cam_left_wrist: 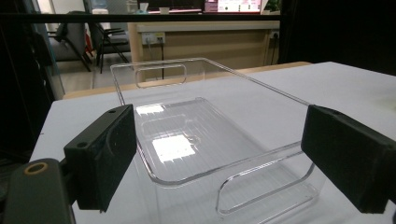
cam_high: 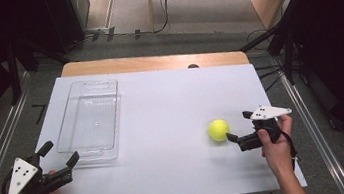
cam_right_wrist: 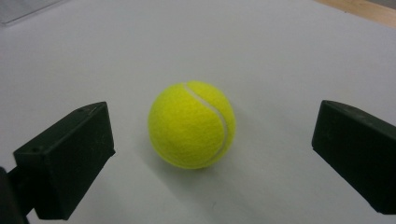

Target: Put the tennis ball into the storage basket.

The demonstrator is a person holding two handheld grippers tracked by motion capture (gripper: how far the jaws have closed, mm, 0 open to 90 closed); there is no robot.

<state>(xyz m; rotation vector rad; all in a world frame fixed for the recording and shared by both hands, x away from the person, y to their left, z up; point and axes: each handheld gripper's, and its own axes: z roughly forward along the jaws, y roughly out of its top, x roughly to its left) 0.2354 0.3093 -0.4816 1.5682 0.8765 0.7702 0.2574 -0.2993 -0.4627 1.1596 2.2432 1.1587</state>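
Tennis ball (cam_right_wrist: 192,124): yellow-green felt, white seam, intact; at rest on the white table (cam_high: 164,128), right of centre.

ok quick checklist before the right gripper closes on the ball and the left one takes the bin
1. Right gripper open wide enough for the ball: ok, fingers stand apart on either side of it.
2. Ball centred between the fingers: ok, slightly left of middle in the right gripper view.
3. Fingers far enough forward around the ball: not ok, it lies ahead of their tips.
4. Left gripper open: ok.
5. Left gripper lined up with the bin near wall: ok, the wall and its handle slot sit between the fingers.
6. Bin empty: ok.
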